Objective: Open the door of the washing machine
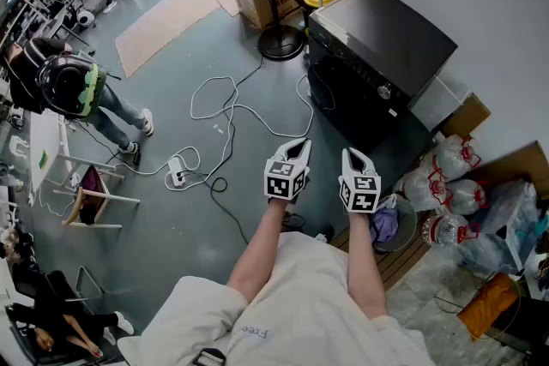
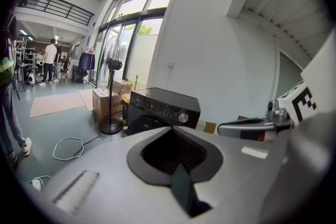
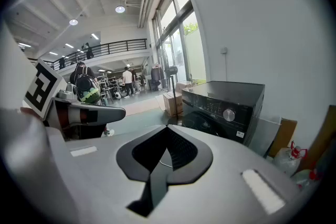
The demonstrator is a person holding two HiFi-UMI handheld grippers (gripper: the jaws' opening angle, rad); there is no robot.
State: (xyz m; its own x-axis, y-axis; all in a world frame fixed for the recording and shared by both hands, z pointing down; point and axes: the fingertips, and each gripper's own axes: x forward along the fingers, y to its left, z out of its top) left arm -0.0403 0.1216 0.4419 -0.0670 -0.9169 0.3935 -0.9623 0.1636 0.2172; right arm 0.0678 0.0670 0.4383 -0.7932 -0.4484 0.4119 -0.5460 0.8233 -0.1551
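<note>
This looks like the very start of the approach. The washing machine [image 1: 377, 56] stands against the white wall with its front door [image 1: 341, 105] shut. Well short of it, the left hand-held gripper [image 1: 298, 146] and the right hand-held gripper [image 1: 350, 157] are both closed tight and hold nothing. The next move probably calls for one of them to reach the machine's front, spread its jaws and catch the door's edge.

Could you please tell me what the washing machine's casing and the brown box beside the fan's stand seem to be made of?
Washing machine: probably painted metal or plastic, smooth black with a soft sheen on its top. Box: most likely corrugated cardboard, judging by its matt brown faces and folded flaps.
</note>
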